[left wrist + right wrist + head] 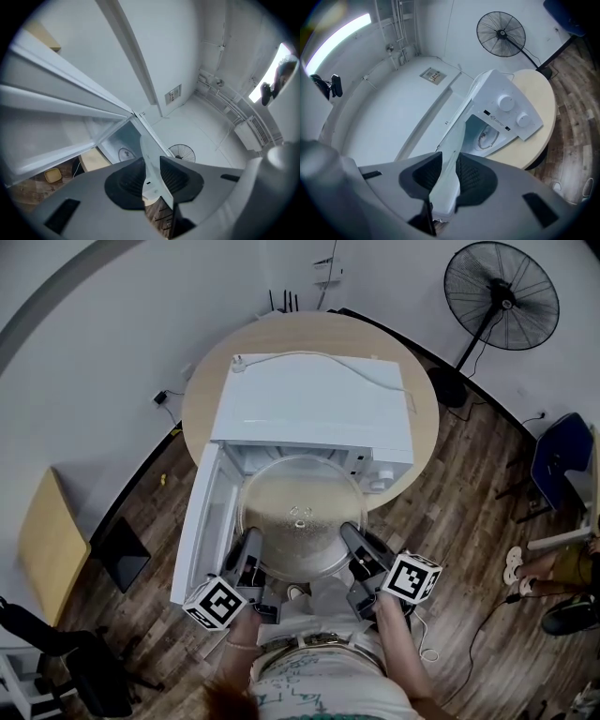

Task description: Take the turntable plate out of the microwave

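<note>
Turntable plate [302, 521] spans both tongs, just outside the microwave [314, 404] mouth. Left gripper [151, 174] and right gripper [446, 174] each pinch its near rim, jaws partly closed on glass. Probably heavy, stiff, slick and breakable; opposite rim holds look safest.

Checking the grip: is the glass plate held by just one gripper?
No, the left gripper and the right gripper each clamp the near rim of the glass plate.
</note>
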`<state>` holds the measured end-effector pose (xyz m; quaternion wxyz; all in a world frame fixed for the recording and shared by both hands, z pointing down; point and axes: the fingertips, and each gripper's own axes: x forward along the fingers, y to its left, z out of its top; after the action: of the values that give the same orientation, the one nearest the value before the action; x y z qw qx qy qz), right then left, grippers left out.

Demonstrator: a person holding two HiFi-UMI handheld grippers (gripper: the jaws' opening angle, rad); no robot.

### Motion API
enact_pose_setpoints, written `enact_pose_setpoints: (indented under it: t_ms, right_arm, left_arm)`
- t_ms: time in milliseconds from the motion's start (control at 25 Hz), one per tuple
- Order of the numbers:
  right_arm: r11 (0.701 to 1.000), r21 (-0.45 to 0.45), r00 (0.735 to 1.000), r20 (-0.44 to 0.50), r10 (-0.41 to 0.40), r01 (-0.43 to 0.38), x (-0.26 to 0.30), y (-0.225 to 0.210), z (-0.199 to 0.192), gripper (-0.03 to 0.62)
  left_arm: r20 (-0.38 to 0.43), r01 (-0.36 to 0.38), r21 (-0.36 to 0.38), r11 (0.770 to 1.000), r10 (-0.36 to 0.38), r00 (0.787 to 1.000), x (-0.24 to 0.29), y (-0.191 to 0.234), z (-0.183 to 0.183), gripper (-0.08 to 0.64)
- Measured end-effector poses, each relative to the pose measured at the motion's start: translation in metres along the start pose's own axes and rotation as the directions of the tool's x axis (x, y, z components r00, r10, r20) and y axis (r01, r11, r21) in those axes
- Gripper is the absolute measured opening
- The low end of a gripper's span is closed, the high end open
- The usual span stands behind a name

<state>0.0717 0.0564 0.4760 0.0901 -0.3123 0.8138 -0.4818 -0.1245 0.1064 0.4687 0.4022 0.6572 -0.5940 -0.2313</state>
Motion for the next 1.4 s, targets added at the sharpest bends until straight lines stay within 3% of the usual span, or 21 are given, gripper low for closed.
enact_pose_setpoints:
  t_ms: [200, 400, 800, 1080, 1400]
  right_arm:
    - [1.000, -0.014, 1.000, 0.017, 0.011, -0.010, 0.002, 0.013, 0.013, 0.083]
    - [0.999, -0.029, 0.999, 0.031, 0.029, -0.028, 0.009, 0.020, 0.032, 0.083]
    - [0.998, -0.031, 0.999, 0.023, 0.049, -0.048, 0.048, 0.021, 0.081, 0.083]
    - [0.998, -0.046, 0.999, 0.007, 0.031, -0.031, 0.074, 0.007, 0.115, 0.081]
    - [1.000, -0.020, 1.000, -0.021, 0.019, -0.020, 0.097, -0.002, 0.125, 0.083]
  left_arm:
    - [0.007, 0.021, 0.031, 0.999, -0.022, 1.000, 0.003, -0.012, 0.012, 0.103]
    - [0.015, 0.046, 0.016, 0.999, -0.046, 0.999, 0.014, -0.021, 0.021, 0.102]
    - [0.019, 0.069, 0.021, 0.997, -0.069, 0.997, 0.067, -0.033, 0.048, 0.103]
    - [0.035, 0.036, -0.003, 0.999, -0.036, 0.999, 0.105, -0.030, 0.059, 0.103]
    - [0.024, 0.014, -0.001, 1.000, -0.014, 1.000, 0.131, -0.020, 0.068, 0.103]
